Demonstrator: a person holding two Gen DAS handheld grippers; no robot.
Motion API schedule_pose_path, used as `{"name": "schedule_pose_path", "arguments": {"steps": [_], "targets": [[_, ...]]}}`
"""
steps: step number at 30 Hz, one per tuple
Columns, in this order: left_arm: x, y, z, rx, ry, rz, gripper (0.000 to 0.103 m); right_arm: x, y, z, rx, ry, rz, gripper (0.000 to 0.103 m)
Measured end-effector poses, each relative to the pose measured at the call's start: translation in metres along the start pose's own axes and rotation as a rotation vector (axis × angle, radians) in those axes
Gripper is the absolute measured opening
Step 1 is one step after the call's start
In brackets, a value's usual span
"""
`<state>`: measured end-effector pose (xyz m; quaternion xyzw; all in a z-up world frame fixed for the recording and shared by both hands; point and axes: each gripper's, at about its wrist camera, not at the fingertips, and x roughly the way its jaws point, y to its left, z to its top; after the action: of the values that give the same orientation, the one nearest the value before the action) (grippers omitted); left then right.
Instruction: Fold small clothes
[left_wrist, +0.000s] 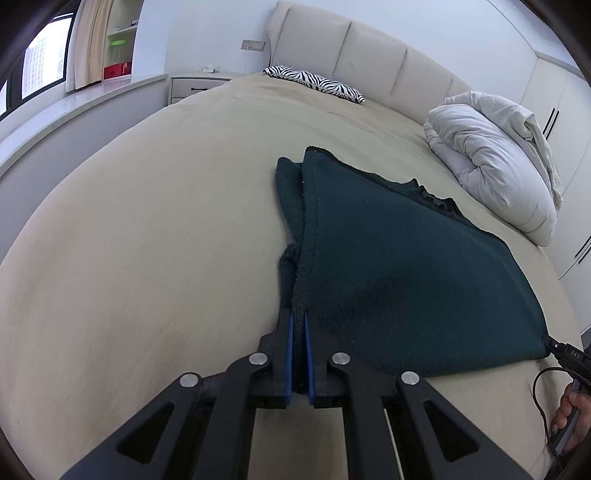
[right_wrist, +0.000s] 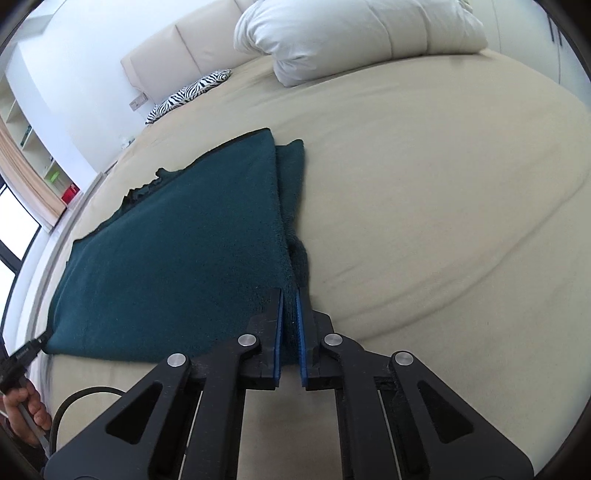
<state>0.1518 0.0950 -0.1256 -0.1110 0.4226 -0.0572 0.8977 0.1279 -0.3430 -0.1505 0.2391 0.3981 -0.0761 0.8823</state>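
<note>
A dark teal, fleecy knitted garment (left_wrist: 399, 273) lies spread on the beige bed cover (left_wrist: 147, 229), roughly mid-bed, its near hem towards the cameras and a ribbed, wavy edge on the far side. Along each side a narrow strip of the same fabric shows beside the top layer.

Left gripper (left_wrist: 298, 314), black with blue pads: jaws drawn narrow and clamped on the garment's near left corner, teal cloth visible pinched between the pads. In the right wrist view it (right_wrist: 40, 338) shows only as a black tip touching that corner, with the person's left hand (right_wrist: 26, 410) on its handle and a black cable (right_wrist: 74, 398) looping just beside it.

Right gripper (right_wrist: 289, 291), same build: jaws narrow and clamped on the near right corner, fabric filling the slim gap between the blue pads. In the left wrist view its tip (left_wrist: 554, 347) meets the corner at frame right, and the person's right hand (left_wrist: 570, 417) grips the handle below.

Both held corners sit low, at or just above the cover; the cloth between them lies flat.

Background: a cream padded headboard (left_wrist: 362, 48), a zebra-striped pillow (left_wrist: 314, 83) near it, a bundled white duvet (left_wrist: 491, 162) on the bed well beyond the garment, and a white nightstand (left_wrist: 195, 86) beside the bed.
</note>
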Motion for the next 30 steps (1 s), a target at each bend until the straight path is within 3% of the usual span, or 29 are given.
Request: {"name": "schedule_pose_path", "arguments": {"steps": [18,30], "targets": [[0.003,0.006,-0.001,-0.033,0.016,-0.015,0.007,-0.008,0.013,-0.009,-0.076,0.016,-0.055,0.004],[0.007,0.006,-0.002,-0.039,0.025,-0.011,0.008,0.000,0.004,-0.014,-0.033,0.054,-0.042,0.004]]}}
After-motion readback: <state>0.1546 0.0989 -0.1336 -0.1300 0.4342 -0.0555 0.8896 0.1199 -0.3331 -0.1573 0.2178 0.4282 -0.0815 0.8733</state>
